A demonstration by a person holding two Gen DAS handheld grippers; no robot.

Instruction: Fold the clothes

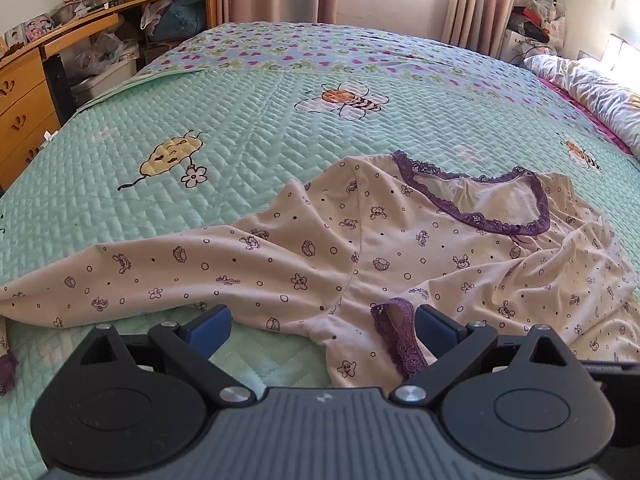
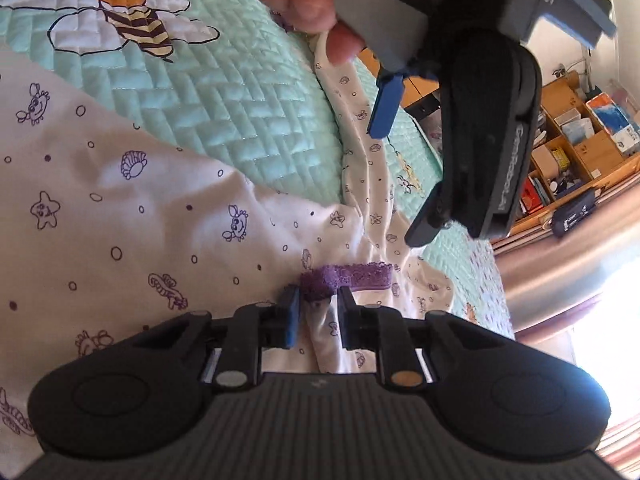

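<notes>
Blue-padded fingers of the left claw [image 1: 322, 330] stand wide apart just above the near hem of a pale nightshirt [image 1: 360, 248], gripping nothing; a purple lace cuff [image 1: 398, 334] lies between them, close to the right finger. From the right wrist view, the right claw [image 2: 318, 318] has its jaws narrowed around that lace cuff [image 2: 346, 276] and the bunched fabric under it, though whether the pads actually pinch the cloth cannot be told. Above it hangs the left claw [image 2: 386, 106], held in a hand [image 2: 316, 4].

Spread on a mint quilted bedspread [image 1: 240, 128], the nightshirt has its lace-trimmed neckline [image 1: 480, 196] toward the far right and one long sleeve [image 1: 140, 276] reaching to the near left edge. Far and left of the garment the quilt lies open up to the bed's far edge. A rumpled white duvet [image 1: 592, 92] sits along the right side.

Wooden shelves [image 2: 576, 148] beyond the bed hold boxes and small clutter; a wooden desk [image 1: 36, 76] with drawers stands to the left.
</notes>
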